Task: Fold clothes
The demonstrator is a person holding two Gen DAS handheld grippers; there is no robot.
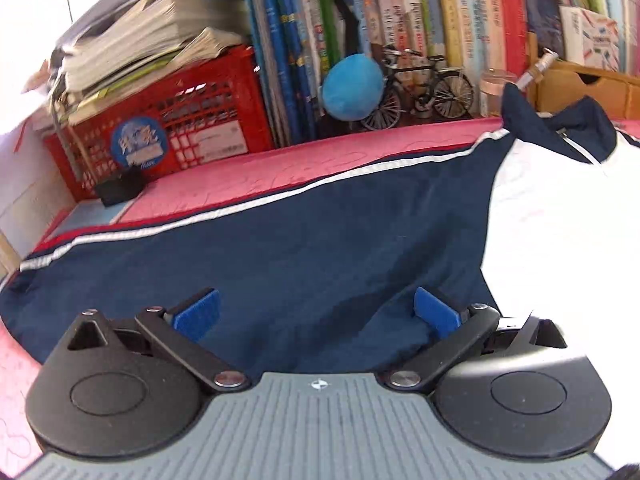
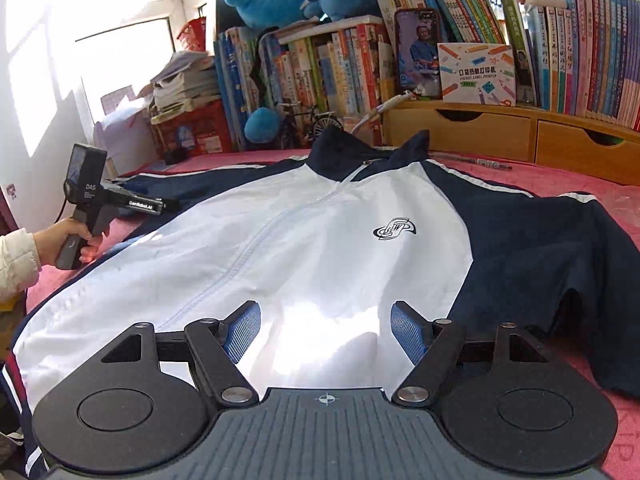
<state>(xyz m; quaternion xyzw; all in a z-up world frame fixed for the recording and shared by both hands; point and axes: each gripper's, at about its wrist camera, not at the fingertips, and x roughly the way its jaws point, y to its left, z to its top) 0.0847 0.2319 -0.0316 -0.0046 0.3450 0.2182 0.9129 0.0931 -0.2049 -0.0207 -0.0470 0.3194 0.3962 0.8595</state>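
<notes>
A jacket with a white front, navy sleeves and a navy collar lies spread face up, zip closed, on a pink mat. A small dark logo sits on its chest. In the left wrist view my left gripper hovers open over the navy sleeve, nothing pinched between its blue pads. The right wrist view shows that same left gripper at the far left, held by a hand. My right gripper is open above the white lower front, with no cloth between its pads.
Behind the mat stand a red crate under stacked papers, rows of books, a blue plush ball and a model bicycle. Wooden drawers line the back right, with a phone and a printer box on top.
</notes>
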